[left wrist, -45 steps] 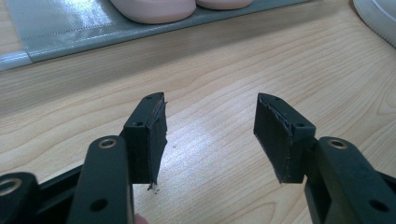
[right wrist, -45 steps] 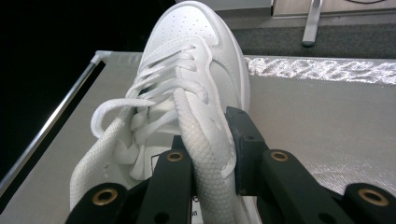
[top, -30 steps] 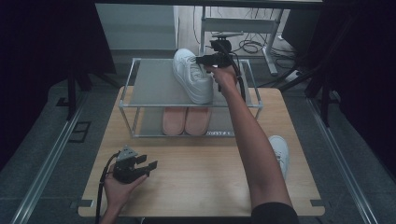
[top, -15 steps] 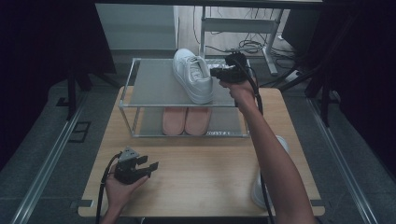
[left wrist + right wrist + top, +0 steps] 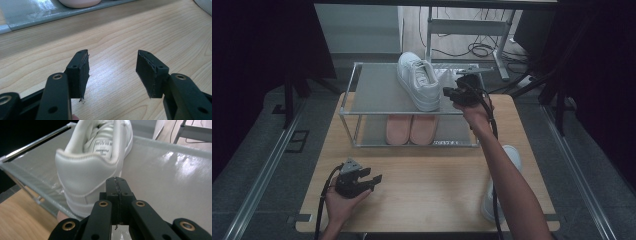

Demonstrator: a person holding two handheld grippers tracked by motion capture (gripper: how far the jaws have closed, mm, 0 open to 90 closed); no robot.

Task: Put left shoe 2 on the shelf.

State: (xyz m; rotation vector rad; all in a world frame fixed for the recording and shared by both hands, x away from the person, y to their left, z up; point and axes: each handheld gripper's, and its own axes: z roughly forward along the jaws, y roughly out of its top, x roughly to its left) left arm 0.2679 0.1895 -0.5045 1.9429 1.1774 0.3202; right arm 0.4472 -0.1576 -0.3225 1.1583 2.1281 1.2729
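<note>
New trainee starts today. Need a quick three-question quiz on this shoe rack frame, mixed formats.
1. True or false: the right gripper has its jaws pressed together with nothing between them.
2. Where does the white leather sneaker sit? A) on the wooden table B) on the top shelf of the grey metal-framed rack C) on the lower shelf
3. Fill in: on the lower shelf lies a pair of ____ coloured shoes.

Key: 1 true. 2 B. 3 pink. Extra note: the left gripper rests open over bare table.
</note>
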